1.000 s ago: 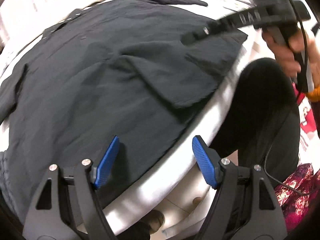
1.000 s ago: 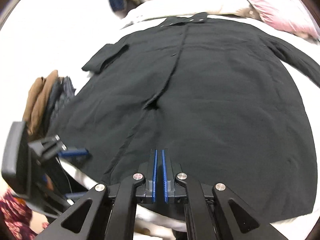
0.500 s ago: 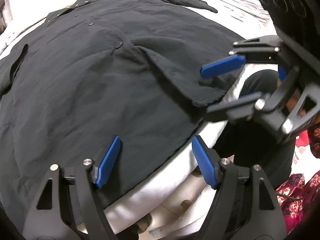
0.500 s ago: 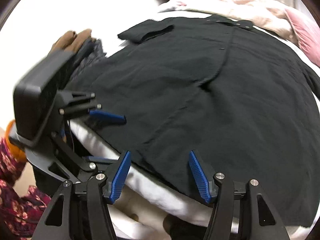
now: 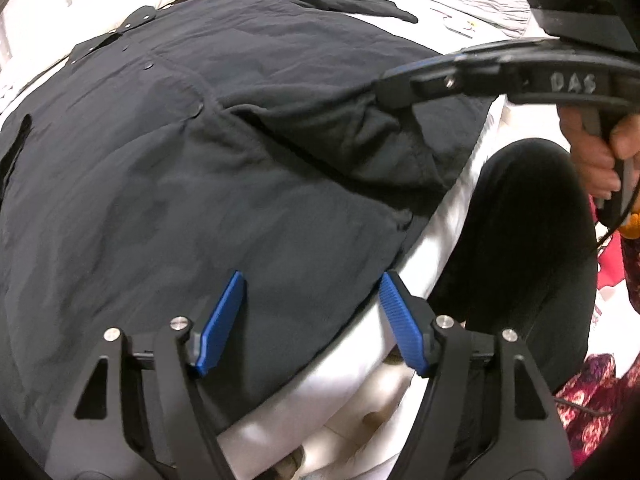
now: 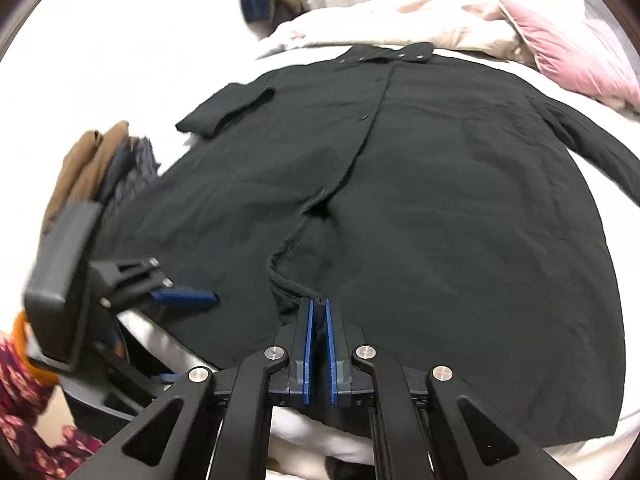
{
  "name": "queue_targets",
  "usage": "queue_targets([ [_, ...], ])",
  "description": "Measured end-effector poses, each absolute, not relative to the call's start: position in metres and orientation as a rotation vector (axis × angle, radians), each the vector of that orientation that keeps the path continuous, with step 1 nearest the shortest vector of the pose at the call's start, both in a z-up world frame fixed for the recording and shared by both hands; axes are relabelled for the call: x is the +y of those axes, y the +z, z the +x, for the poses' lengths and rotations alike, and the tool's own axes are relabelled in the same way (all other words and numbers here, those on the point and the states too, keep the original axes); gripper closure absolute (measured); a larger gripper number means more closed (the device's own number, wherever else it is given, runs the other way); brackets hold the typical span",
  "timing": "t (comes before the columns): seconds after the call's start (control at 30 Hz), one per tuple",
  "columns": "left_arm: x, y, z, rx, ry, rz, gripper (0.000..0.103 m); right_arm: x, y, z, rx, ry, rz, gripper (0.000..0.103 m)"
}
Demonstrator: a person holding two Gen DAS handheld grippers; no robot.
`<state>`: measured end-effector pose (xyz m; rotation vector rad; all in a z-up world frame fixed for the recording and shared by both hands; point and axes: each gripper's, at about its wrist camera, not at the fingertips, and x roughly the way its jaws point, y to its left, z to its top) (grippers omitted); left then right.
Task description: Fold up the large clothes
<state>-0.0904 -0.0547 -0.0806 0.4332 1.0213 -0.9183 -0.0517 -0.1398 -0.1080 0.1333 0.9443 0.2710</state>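
Your black coat lies spread flat on the bed, with the front side up. Its collar is toward the far edge of the bed, next to a beige blanket and a pink pillow. Its hem lies along the near edge of the bed, where the white sheet shows under it. One sleeve is folded in at the far left side of the coat, and the other sleeve stretches out to the right.

Your right gripper has its jaws closed on the hem of the coat, at the place where the front opening ends. A small fold of black cloth stands up between the blue pads, and in the left wrist view the cloth rises in a ridge toward the tip of this gripper. Your right hand grips the handle at the right edge of that view.

Your left gripper is over the near edge of the bed, with its jaws apart; they have just been closing a little. The hem lies under the gap between them, but the pads do not press on the cloth. One pad is above the coat, and the other pad is above the white sheet just beside the hem.

A pile of folded clothes, brown and dark blue, lies on the left side of the bed, just beside the coat.
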Motion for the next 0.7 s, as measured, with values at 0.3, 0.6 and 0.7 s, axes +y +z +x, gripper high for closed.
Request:
queue_targets([
  [0.3, -0.024, -0.053, -0.074, 1.003, -0.948, 0.130, 0.093, -0.147, -0.095, -0.058, 0.903, 0.333, 0.187, 0.098],
  [0.6, 0.018, 0.009, -0.057, 0.886, -1.048, -0.196, 0.093, -0.092, -0.103, -0.061, 0.975, 0.620, 0.211, 0.097],
  [0.7, 0.003, -0.001, -0.061, 0.929, -1.091, -0.166, 0.091, -0.079, -0.128, -0.058, 1.101, 0.644, 0.184, 0.090],
])
